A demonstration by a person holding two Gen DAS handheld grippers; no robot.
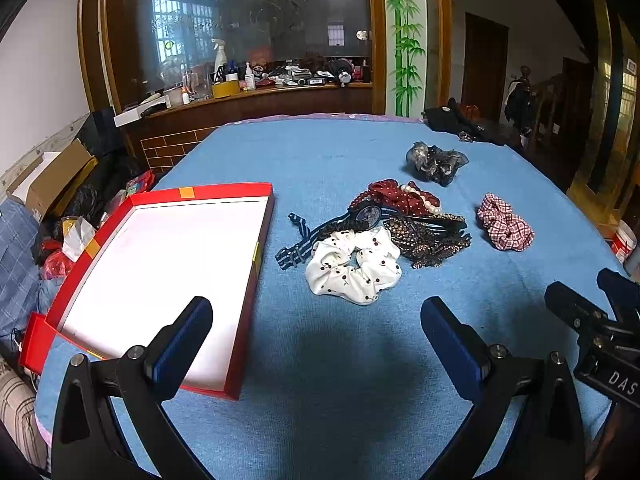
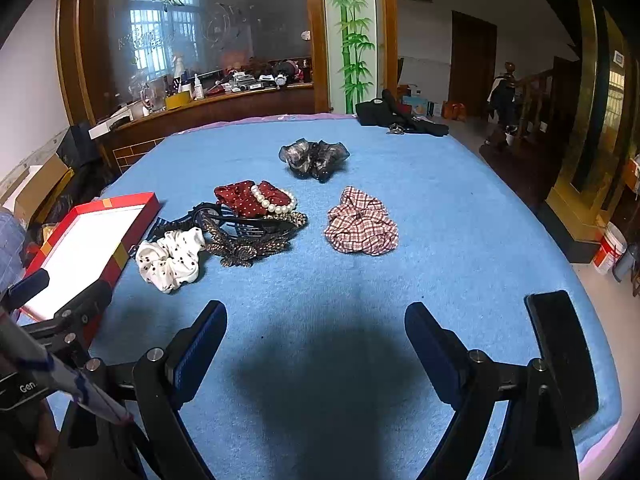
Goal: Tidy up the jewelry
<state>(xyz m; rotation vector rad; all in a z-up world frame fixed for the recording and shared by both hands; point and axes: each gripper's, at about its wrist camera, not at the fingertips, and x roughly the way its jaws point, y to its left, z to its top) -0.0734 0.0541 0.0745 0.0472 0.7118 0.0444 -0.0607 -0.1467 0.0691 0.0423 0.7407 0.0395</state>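
Scrunchies (image 2: 256,224) cluster beside red box (image 1: 262,240), apart.

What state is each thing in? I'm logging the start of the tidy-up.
Left gripper: open, empty.
Right gripper: open, empty.
Red box: open, nothing inside.
White scrunchie: loose on the cloth.
Plaid scrunchie: lying apart.
Pearl bracelet: atop the pile.

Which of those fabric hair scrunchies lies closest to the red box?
The white scrunchie with small dark cherry prints, beside the red box. The plaid and sheer grey ones lie farther right.
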